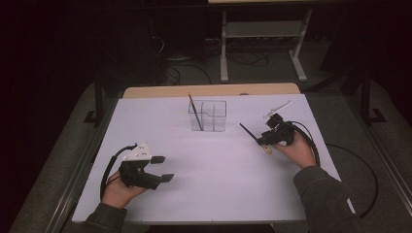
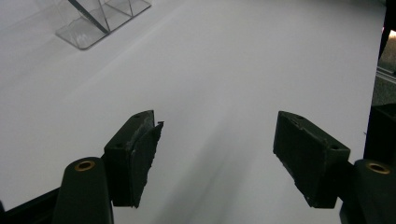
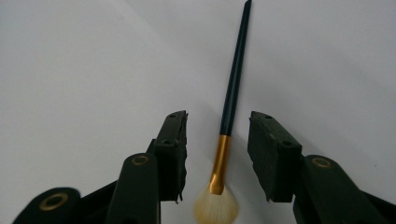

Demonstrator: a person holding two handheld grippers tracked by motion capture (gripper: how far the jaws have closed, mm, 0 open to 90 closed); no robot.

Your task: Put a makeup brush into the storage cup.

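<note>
While our left gripper (image 1: 164, 168) rests released at seven o'clock, our right gripper (image 3: 217, 154) at three o'clock straddles the makeup brush (image 3: 232, 98) lying on the table (image 1: 218, 174), pads not touching. Its view reveals a gold ferrule and pale bristles; overhead, we see the clear organizer (image 1: 208, 115).

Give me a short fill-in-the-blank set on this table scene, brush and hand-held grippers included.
1. The makeup brush lies between the jaws of the ____ hand-held gripper.
2. The left hand-held gripper has ____ between its jaws.
3. The clear organizer on the white table holds one ____ brush.
4. The makeup brush's band next to the bristles is ____ coloured.

Missing words: right; nothing; leaning; gold
</note>
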